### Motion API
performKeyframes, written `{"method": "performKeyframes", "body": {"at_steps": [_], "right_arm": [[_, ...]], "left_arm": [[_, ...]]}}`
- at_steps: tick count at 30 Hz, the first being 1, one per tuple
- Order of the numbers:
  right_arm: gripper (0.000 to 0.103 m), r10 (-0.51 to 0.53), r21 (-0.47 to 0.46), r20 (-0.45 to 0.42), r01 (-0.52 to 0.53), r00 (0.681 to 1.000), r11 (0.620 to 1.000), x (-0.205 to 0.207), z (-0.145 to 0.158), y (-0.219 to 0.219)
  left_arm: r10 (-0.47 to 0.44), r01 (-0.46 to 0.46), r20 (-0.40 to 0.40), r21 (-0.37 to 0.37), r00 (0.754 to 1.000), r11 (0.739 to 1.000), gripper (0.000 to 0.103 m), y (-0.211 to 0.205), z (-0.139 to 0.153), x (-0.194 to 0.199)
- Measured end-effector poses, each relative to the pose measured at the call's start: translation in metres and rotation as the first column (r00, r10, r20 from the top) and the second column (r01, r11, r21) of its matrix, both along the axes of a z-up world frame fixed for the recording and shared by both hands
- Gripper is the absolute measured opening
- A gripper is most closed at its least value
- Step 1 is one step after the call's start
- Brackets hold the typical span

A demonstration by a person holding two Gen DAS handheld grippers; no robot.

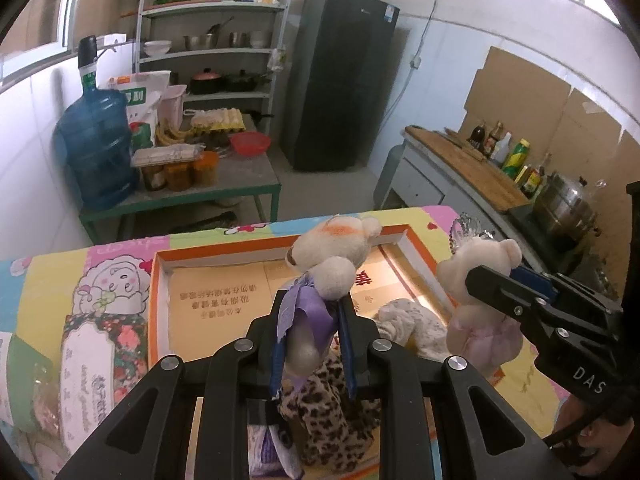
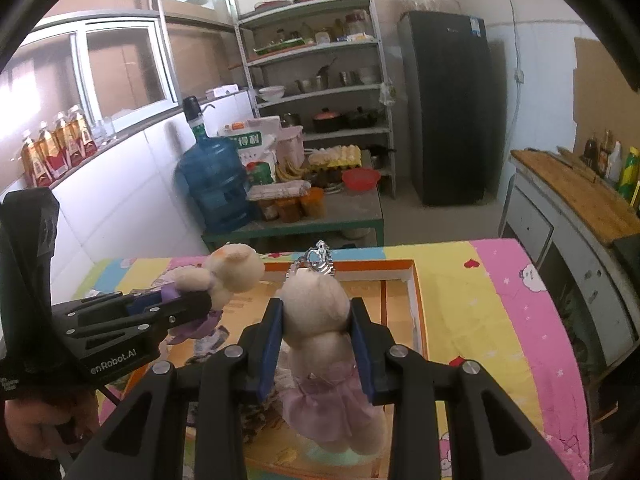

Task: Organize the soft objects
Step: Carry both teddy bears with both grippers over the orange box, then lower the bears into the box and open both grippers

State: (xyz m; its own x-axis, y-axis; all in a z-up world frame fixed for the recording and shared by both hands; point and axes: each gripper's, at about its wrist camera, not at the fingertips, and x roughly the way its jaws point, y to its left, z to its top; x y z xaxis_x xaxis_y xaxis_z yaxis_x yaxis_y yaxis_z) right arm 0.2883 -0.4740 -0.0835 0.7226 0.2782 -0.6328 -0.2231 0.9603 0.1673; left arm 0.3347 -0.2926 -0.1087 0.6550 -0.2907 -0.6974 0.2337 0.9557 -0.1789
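Left wrist view is showing the left gripper (image 1: 312, 336) squeezing a purple-dress bear (image 1: 328, 256) and the right gripper (image 2: 316, 344) squeezing a pink-dress bear (image 2: 320, 320) above the orange box (image 1: 160, 300) (some soft pieces are already lying inside), so both bears are still waiting to go in.

The open box (image 1: 160, 280) lies on the desk (image 1: 52, 280), and everything else is placed from it. Above the box's middle hangs the left gripper (image 1: 312, 320), clamped on the bear with the bow (image 1: 332, 248). To the right of that, over the box's right wall, the right gripper (image 2: 316, 320) grips the bear in the skirt (image 2: 316, 304), with a small crown (image 2: 320, 260) at the bear's head. Inside the box, under the two bears, lie a spotted plush (image 1: 324, 412) and a pale cloth (image 1: 404, 320). Behind the box stands a low table (image 1: 240, 188) carrying a water jug (image 1: 96, 148), behind that a shelf rack (image 1: 216, 12), and right of the rack a fridge (image 1: 340, 80). Right of the box runs a counter (image 1: 468, 164).
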Motion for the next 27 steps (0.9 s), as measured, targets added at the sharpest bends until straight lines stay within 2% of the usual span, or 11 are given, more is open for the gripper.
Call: {"method": "performKeyframes", "body": {"at_steps": [8,17,27], "right_arm": [[0.034,-0.004,-0.005,-0.036,0.004,0.999,1.000,0.022,-0.018,0.001],[0.034,-0.026,0.011,-0.081,0.027,0.996,1.000,0.039,-0.040,-0.001],[0.034,-0.038,0.013,-0.106,0.039,0.994,0.999,0.050,-0.055,-0.001]], "left_arm": [[0.005,-0.004,-0.037,0.029,0.999,1.000,0.023,-0.008,-0.019,0.021],[0.020,-0.020,-0.094,0.009,0.995,1.000,0.023,-0.011,-0.043,0.036],[0.033,-0.032,-0.120,0.006,0.992,0.999,0.023,-0.014,-0.059,0.043]]}}
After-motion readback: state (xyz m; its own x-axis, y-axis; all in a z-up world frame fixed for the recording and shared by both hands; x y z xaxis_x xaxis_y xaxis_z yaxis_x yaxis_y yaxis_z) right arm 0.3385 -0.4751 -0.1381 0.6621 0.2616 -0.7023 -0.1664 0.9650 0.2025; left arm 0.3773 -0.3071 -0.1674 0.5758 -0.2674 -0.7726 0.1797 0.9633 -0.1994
